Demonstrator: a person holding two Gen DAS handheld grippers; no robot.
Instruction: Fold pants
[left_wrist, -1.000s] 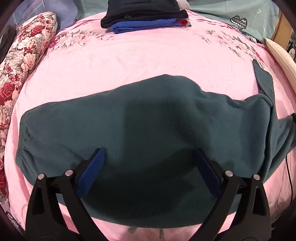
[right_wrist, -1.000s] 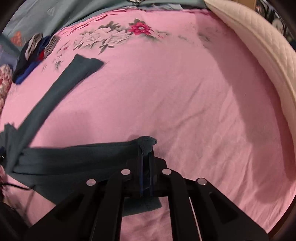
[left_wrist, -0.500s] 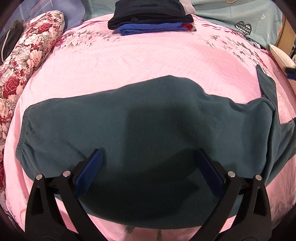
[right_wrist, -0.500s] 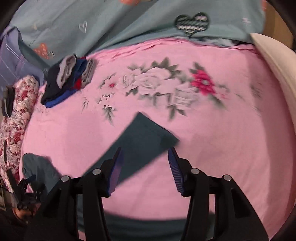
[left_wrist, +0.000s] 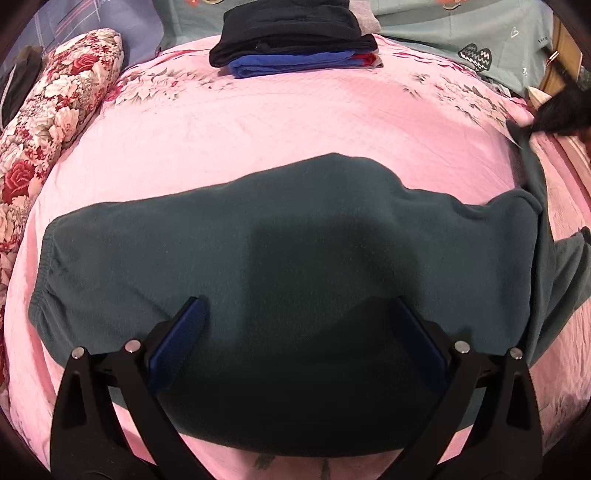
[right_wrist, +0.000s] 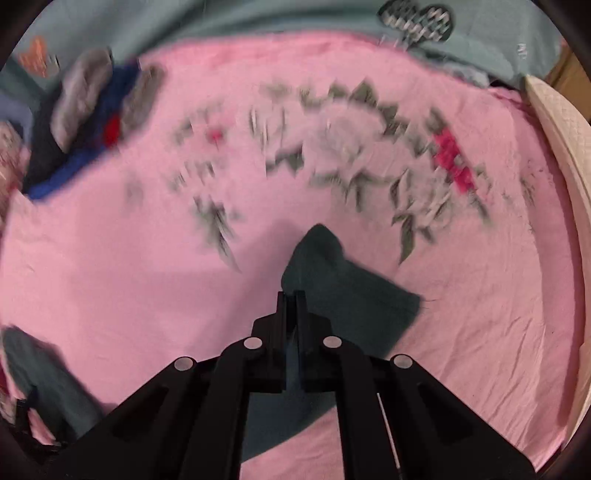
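While the left gripper (left_wrist: 295, 325) stays wide open above the pants (left_wrist: 280, 258), just as it was a second ago, the right gripper (right_wrist: 291, 306) has changed a lot. One second ago it was pinching the end of one pant leg. Half a second ago its fingers were spread wide over the other leg's end. Now they are squeezed together on that leg end (right_wrist: 332, 280), and a bit of the dark green cloth pokes up past the tips.

The pants lie across the pink bed sheet (left_wrist: 280, 129). Their wide top part is spread flat under the left gripper, with the stretchy waist at the left side. At the right side one leg runs away toward the far edge of the bed, where the right gripper (left_wrist: 561, 110) shows as a dark blur.

A pile of folded clothes (left_wrist: 295, 40) sits at the far end of the bed. A flowery pillow (left_wrist: 55, 110) lies along the left side.
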